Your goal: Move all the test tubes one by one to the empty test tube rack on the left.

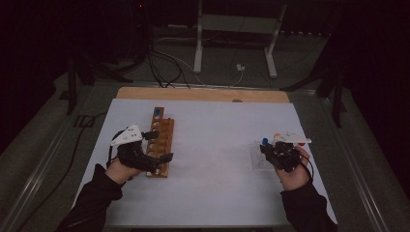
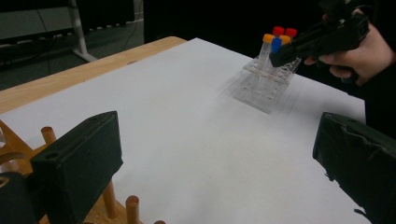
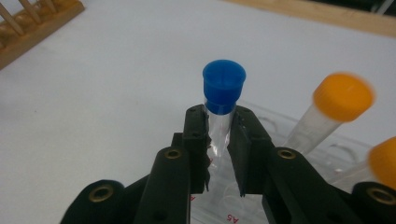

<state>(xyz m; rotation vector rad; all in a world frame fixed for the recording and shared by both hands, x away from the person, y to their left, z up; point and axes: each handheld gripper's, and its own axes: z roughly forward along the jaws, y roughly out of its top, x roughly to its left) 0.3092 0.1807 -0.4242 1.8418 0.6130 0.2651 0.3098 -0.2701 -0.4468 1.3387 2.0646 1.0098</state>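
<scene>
Centrally, the white sheet (image 1: 212, 159) covers the counter (image 1: 203, 94), whose bare wooden strip shows along the far edge in the high view. Left of centre lies the wooden peg rack (image 1: 161, 140), one blue-capped tube (image 1: 157, 112) standing at its upper end. At right centre sits the clear tube rack (image 2: 265, 81), close to the sheet's right edge. Between the two racks the sheet is bare and offers wide room.

The left gripper (image 1: 157, 147) rests at the wooden rack's lower end; the left gripper view shows its fingers released and spread wide, nothing between them, pegs (image 2: 132, 208) at lower left.

The right gripper (image 3: 218, 140) sits over the clear rack. Its own view, unlike the high view, shows the fingers clenched on the blue-capped vial (image 3: 223, 93) just below the cap, above the rack. An orange-capped vial (image 3: 343, 97) leans just beside it at right. The left gripper view adds two red caps (image 2: 285, 31) behind.
</scene>
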